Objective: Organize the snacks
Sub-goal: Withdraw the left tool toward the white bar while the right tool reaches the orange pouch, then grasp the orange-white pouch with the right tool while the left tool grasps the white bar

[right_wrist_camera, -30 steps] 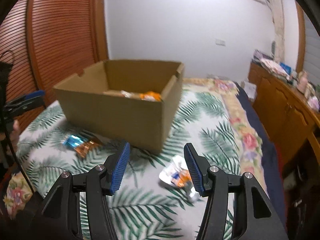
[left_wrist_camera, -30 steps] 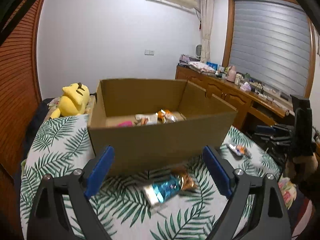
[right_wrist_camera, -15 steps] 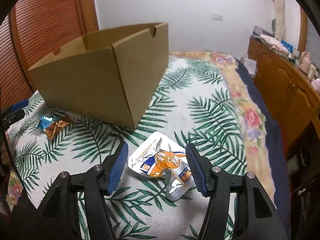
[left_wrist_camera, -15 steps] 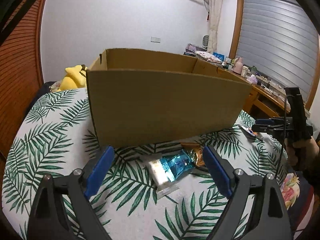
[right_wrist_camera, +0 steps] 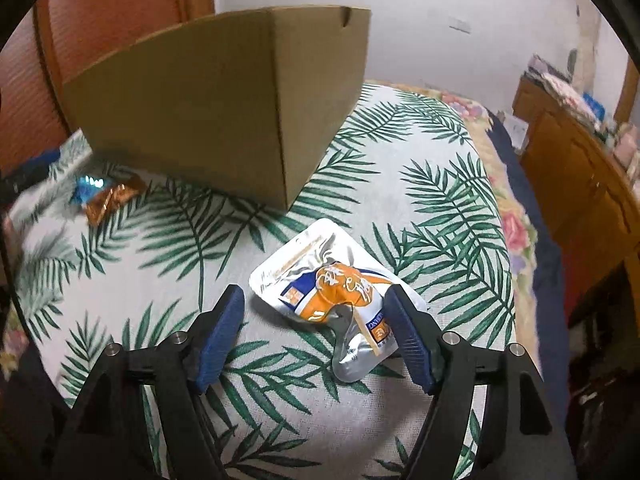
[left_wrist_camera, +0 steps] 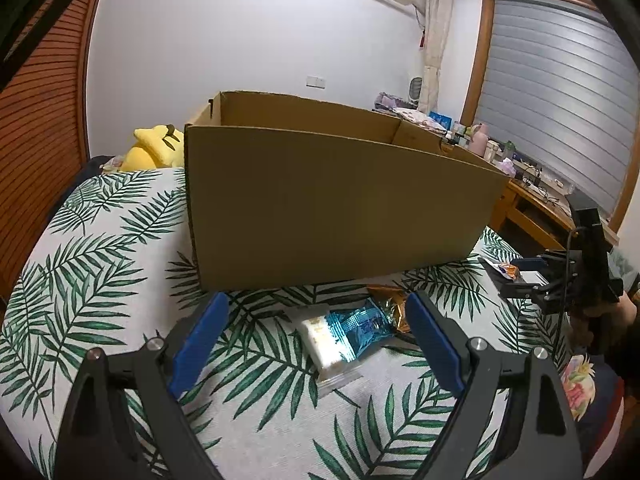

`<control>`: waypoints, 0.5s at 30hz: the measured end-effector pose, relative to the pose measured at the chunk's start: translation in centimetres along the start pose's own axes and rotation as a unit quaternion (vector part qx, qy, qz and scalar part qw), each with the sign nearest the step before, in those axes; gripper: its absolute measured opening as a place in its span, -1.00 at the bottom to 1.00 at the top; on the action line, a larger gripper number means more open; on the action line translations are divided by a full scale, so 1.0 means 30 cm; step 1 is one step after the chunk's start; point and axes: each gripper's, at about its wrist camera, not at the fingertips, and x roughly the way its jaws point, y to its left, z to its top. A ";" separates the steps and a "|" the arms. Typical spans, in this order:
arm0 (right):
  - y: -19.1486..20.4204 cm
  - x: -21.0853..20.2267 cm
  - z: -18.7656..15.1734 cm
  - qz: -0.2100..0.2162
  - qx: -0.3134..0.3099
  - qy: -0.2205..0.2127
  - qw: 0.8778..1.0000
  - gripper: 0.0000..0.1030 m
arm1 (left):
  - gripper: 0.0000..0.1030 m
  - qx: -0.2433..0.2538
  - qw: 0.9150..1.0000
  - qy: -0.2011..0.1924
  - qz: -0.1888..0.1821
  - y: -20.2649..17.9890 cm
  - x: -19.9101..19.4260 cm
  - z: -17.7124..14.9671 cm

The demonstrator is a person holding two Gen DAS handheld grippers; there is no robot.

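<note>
A big cardboard box (left_wrist_camera: 340,208) stands on the palm-leaf bedspread (left_wrist_camera: 100,264); its inside is hidden from both views. In front of it lies a blue and white snack packet (left_wrist_camera: 344,334) with a brown foil packet (left_wrist_camera: 390,304) beside it. My left gripper (left_wrist_camera: 316,320) is open low over the blue packet, pads apart from it. In the right wrist view a silver and orange pouch (right_wrist_camera: 336,296) lies flat by the box (right_wrist_camera: 224,120) corner. My right gripper (right_wrist_camera: 316,312) straddles the pouch, its jaws opening and not pressing it.
A yellow plush toy (left_wrist_camera: 154,148) lies behind the box at the left. Wooden cabinets (right_wrist_camera: 576,168) crowded with small items run along the right wall. The blue and brown packets (right_wrist_camera: 106,194) show at the left of the right wrist view. The other gripper and a hand (left_wrist_camera: 576,280) are at the right.
Both grippers have sunk toward the bedspread, so the box interior is no longer seen. The right gripper tipped downward, closed in on the pouch and spread its jaws wider. The left jaws kept their width.
</note>
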 end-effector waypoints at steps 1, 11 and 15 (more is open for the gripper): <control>0.003 0.002 0.002 -0.003 -0.001 -0.001 1.000 0.46 | 0.76 0.001 1.000 0.001 0.001 0.000 0.001 0.000; -0.014 0.016 0.000 -0.016 0.033 -0.022 0.999 0.41 | 0.76 0.006 1.000 0.008 -0.001 -0.003 0.009 -0.007; 0.003 0.003 -0.010 -0.028 0.031 -0.029 0.999 0.30 | 0.76 0.004 1.000 0.010 0.000 -0.003 0.012 -0.008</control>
